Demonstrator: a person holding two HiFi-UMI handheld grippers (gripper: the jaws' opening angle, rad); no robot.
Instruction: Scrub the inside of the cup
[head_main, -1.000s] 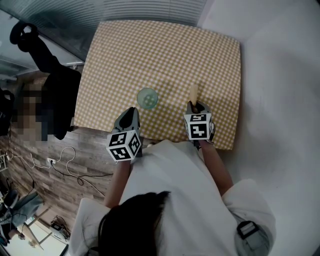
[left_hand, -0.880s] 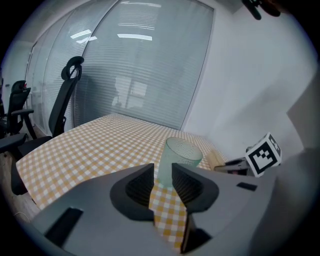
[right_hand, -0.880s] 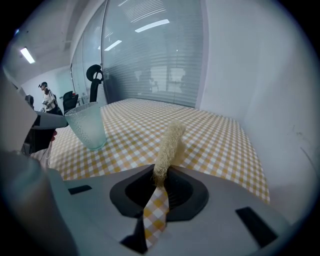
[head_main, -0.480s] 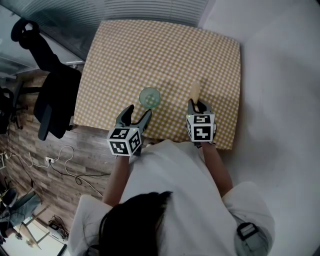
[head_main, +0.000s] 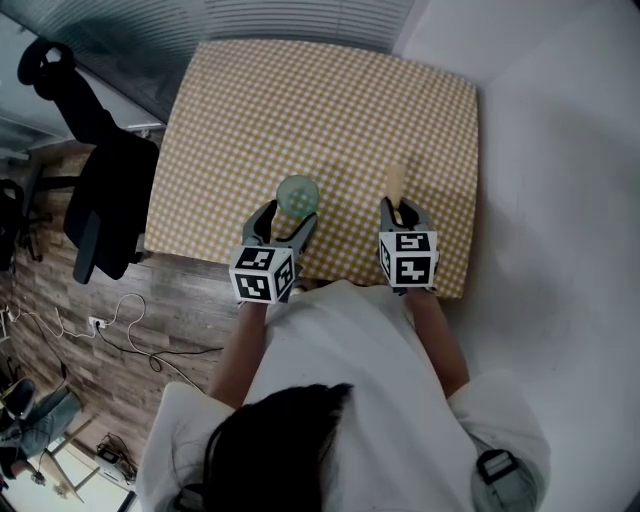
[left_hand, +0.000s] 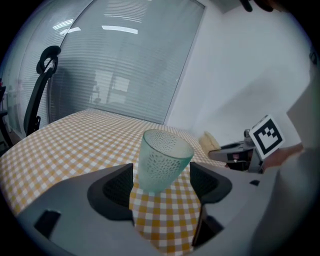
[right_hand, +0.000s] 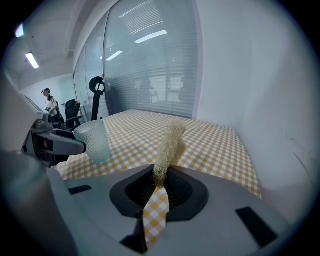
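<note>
A pale green textured cup (head_main: 297, 194) (left_hand: 162, 160) (right_hand: 94, 140) stands upright on the yellow checked table (head_main: 330, 110). My left gripper (head_main: 283, 226) (left_hand: 161, 183) is just short of it, jaws still opening, one on each side of the cup's base without pressing on it. My right gripper (head_main: 399, 211) (right_hand: 160, 187) is shut on a tan loofah scrubber (head_main: 392, 180) (right_hand: 168, 146), which sticks out forward and up from the jaws. The scrubber is to the right of the cup and apart from it.
A black office chair (head_main: 105, 190) stands off the table's left edge on the wood-look floor, with cables (head_main: 130, 330) beside it. A white wall (head_main: 560, 200) runs along the table's right side. A glass partition with blinds (left_hand: 115, 70) backs the table. A person (right_hand: 50, 105) stands far off.
My left gripper has gone from shut to wide open and has moved right and forward up to the cup. The right gripper has hardly moved and keeps hold of the scrubber.
</note>
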